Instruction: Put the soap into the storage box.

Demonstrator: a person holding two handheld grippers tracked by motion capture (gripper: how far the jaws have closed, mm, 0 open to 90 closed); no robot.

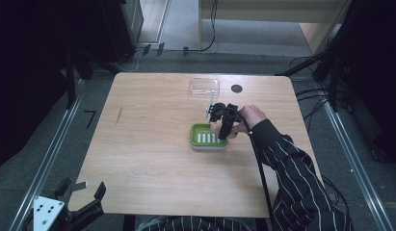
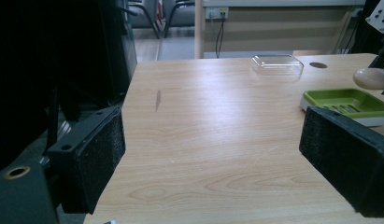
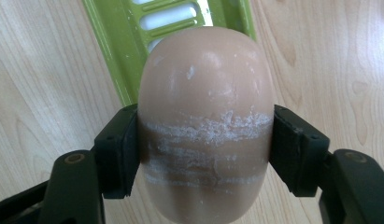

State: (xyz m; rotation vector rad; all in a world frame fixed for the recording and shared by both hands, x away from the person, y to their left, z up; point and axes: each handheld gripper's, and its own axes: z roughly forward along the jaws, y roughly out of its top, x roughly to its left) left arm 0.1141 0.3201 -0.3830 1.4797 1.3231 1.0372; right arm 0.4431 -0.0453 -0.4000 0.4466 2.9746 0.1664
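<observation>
- My right gripper (image 3: 206,140) pinches the soap bar (image 3: 206,121) between both jaws, just above the green soap dish's (image 1: 195,137) right edge.
- My left gripper (image 1: 85,195), jaws spread, hangs well apart from that dish.

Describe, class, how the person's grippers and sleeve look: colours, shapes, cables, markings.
Both grippers are black with two jaws. The left gripper has flat foam-like pads and a grey three-cornered plate with dark dots. A black cable trails from the right gripper. The sleeve is dark with thin white stripes.
</observation>
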